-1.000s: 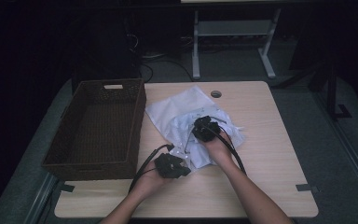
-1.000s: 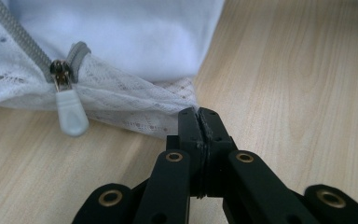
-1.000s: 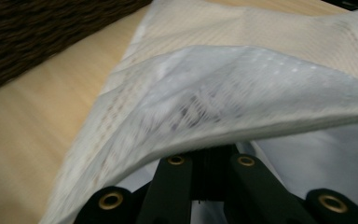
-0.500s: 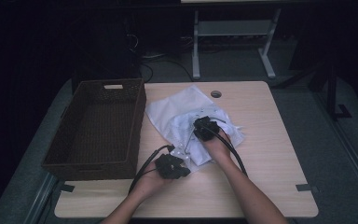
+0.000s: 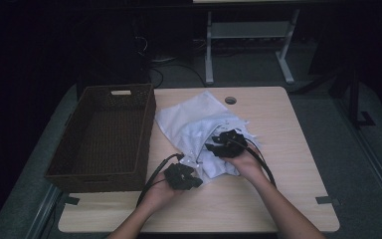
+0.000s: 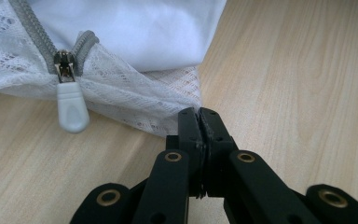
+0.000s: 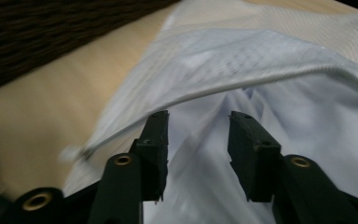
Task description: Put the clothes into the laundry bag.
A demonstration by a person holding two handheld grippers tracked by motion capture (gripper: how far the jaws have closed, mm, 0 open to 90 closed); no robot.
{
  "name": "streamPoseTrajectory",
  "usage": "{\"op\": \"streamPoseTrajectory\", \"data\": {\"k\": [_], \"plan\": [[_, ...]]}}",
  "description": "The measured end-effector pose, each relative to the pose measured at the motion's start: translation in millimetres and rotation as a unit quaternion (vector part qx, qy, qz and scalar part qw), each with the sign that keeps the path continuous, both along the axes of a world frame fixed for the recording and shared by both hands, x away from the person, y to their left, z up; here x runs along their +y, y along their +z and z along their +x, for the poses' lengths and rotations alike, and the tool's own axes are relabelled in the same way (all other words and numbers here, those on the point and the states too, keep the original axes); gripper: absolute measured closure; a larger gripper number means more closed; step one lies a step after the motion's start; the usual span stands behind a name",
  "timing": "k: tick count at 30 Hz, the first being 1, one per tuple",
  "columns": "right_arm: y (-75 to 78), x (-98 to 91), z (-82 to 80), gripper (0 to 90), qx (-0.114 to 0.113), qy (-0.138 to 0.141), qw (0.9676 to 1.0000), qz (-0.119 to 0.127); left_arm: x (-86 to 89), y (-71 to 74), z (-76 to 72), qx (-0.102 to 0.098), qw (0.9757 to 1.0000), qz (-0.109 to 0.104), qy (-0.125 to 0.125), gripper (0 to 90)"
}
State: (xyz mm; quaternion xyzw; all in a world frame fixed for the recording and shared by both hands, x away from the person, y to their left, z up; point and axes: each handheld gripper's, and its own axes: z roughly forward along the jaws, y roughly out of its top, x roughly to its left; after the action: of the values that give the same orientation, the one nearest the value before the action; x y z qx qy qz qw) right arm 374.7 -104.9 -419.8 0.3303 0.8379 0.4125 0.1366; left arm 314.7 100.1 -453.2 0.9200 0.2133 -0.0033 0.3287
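Note:
A white mesh laundry bag [image 5: 191,117] lies on the wooden table with a white cloth [image 7: 284,116] stuffed into its open mouth. My left gripper [image 5: 195,181] is at the bag's near corner, its jaws shut on the mesh edge [image 6: 186,100]. The grey zipper with its white pull [image 6: 72,106] hangs just beside it. My right gripper [image 7: 198,135] points into the bag's mouth under the lifted mesh flap [image 7: 223,51]. Its jaws have just been opening and stand apart, with cloth lying loosely between them, unpressed. In the high view the right gripper [image 5: 210,148] rests over the bag's middle.
A dark woven basket [image 5: 99,175] stands at the table's left, close to the bag, and appears empty. A round cable hole [image 5: 230,100] sits near the far edge. Bare tabletop [image 5: 288,149] stretches to the right and along the front.
My right gripper has shifted a little to the left over the bag and its jaws have come apart, letting go of the cloth. The left gripper has stayed put.

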Motion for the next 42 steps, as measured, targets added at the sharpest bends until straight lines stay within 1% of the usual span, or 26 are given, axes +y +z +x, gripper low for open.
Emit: {"op": "streamPoseTrajectory", "data": {"k": [1,2,4,6,10,12,15,16,18,19,21,22,24,25,27,29,33,37,39,42], "plan": [[3.9,-6.7,-7.9,54.5,-0.003,0.015,0.9999,-0.001,-0.4,-0.1,-0.2,0.0,1.0,-0.001,0.001,88.2],[7.1,-11.5,-14.1,53.0,-0.004,0.023,0.9997,-0.007,-0.5,-0.1,-0.3,-0.001,1.0,-0.001,0.002,88.2],[11.9,-20.7,-25.0,51.2,-0.008,0.033,0.9994,-0.009,-0.9,0.0,-0.7,-0.001,1.0,-0.001,0.002,88.2],[14.1,-30.2,-36.5,48.7,-0.007,0.039,0.9992,-0.01,-0.6,0.3,-0.5,-0.002,1.0,-0.001,0.001,88.2],[8.9,-45.1,-55.3,47.0,0.006,0.05,0.9985,-0.023,-0.2,0.5,-0.4,-0.002,1.0,-0.001,0.001,88.2],[4.5,-50.3,-64.1,46.4,0.014,0.047,0.9986,-0.02,-0.2,0.5,-0.3,-0.001,1.0,-0.001,0.0,88.2],[-3.2,-51.8,-74.0,46.2,0.017,0.044,0.9985,-0.026,-0.9,0.1,-0.6,-0.001,1.0,-0.001,0.001,88.2],[-6.6,-50.2,-75.5,47.1,0.024,0.046,0.9983,-0.028,-0.9,0.1,-0.5,-0.002,1.0,0.001,-0.001,88.2],[-11.2,-44.5,-74.8,50.2,0.028,0.045,0.998,-0.035,-1.3,0.3,-0.9,-0.003,1.0,0.001,0.001,88.2],[-14.2,-40.5,-73.7,52.4,0.035,0.046,0.9977,-0.035,-1.3,0.4,-1.1,-0.003,1.0,0.001,0.0,88.2],[-18.1,-34.7,-73.6,58.3,0.027,0.041,0.9977,-0.047,-1.3,0.4,-1.2,-0.004,1.0,0.001,0.0,88.2],[-19.7,-32.8,-73.2,63.4,0.026,0.04,0.9976,-0.05,-1.2,0.5,-1.2,-0.004,1.0,0.0,0.0,88.2],[-20.6,-31.4,-73.8,72.5,0.014,0.034,0.9984,-0.043,-1.5,0.4,-1.0,-0.004,1.0,0.001,-0.001,88.2],[-20.2,-30.6,-74.3,78.1,0.011,0.034,0.9984,-0.044,-1.8,0.2,-1.0,-0.005,1.0,0.001,-0.001,88.2],[-18.8,-29.3,-75.4,83.5,0.002,0.032,0.9985,-0.044,-2.5,0.1,-1.6,-0.005,1.0,0.001,-0.002,88.2],[-17.5,-28.6,-74.2,85.2,0.001,0.035,0.9987,-0.037,-2.9,0.0,-1.9,-0.005,1.0,0.002,-0.003,88.2],[-9.5,-23.6,-68.4,84.9,-0.021,0.031,0.999,-0.023,-3.0,0.1,-1.8,-0.006,1.0,0.004,-0.003,88.3],[-0.7,-13.1,-54.1,85.5,-0.04,0.023,0.9988,-0.011,-3.9,0.3,-2.4,-0.007,1.0,0.004,-0.004,88.3],[0.0,-7.0,-46.2,85.8,-0.042,0.02,0.9989,-0.001,-4.0,0.1,-2.3,-0.006,1.0,0.005,-0.006,88.3],[-2.9,4.3,-31.6,86.3,-0.05,0.01,0.9986,-0.015,-4.0,-0.4,-2.3,-0.005,0.9999,0.005,-0.007,88.5]]}}
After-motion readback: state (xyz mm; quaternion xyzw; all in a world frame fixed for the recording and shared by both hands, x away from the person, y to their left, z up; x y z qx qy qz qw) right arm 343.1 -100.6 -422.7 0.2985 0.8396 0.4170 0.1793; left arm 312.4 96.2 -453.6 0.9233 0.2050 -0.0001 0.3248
